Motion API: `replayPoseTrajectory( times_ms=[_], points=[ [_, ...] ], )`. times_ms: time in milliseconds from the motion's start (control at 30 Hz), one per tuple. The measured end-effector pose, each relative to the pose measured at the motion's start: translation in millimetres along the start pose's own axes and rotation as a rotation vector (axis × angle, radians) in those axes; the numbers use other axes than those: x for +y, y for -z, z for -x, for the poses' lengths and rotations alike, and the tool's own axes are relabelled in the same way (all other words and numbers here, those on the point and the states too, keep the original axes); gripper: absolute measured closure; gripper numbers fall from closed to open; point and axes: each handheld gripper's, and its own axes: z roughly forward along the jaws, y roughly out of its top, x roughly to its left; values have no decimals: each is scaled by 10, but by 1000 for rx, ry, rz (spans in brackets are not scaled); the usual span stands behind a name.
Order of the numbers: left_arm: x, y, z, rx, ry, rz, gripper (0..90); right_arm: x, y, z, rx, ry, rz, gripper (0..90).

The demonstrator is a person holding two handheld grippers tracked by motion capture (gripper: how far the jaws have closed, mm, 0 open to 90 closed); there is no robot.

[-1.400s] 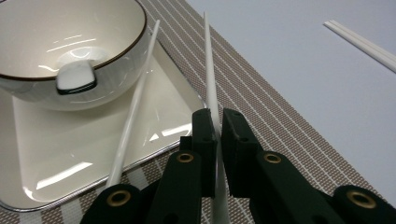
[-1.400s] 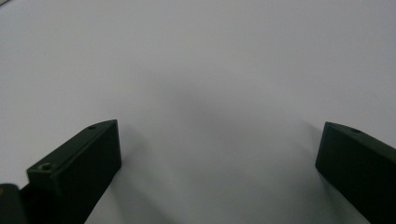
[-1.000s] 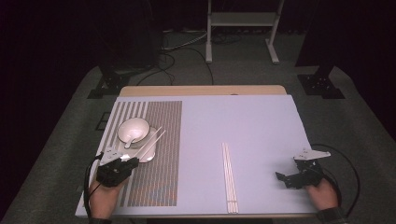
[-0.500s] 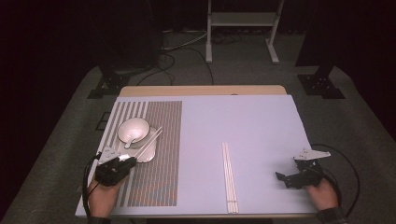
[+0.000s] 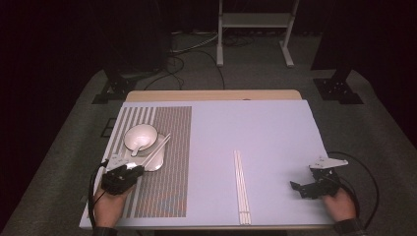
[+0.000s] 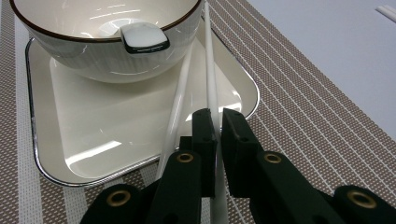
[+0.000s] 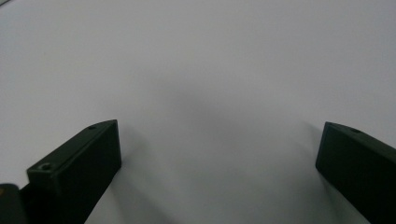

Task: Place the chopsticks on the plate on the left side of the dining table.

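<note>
Left gripper (image 6: 215,123) clamped on one white chopstick (image 6: 210,79); the stick lies across the square plate (image 6: 93,154), its far end at twelve o'clock beside the bowl (image 6: 107,51); a second chopstick (image 6: 180,100) lies loose just beside it; right gripper (image 7: 219,149) open over bare table (image 7: 201,60).

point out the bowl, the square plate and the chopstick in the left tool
bowl (image 6: 88,60), left gripper view, its outer wall
square plate (image 6: 116,135), left gripper view, its bare floor
chopstick (image 6: 211,84), left gripper view, its shaft above the jaws
</note>
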Motion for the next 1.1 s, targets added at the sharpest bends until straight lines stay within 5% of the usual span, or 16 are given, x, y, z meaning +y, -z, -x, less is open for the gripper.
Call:
replayPoseTrajectory(
  times_ms=[1100],
  points=[
    [32, -75, -10, 34, -28, -21, 826, -1, 0, 1, 0, 1, 0, 0]
  ],
)
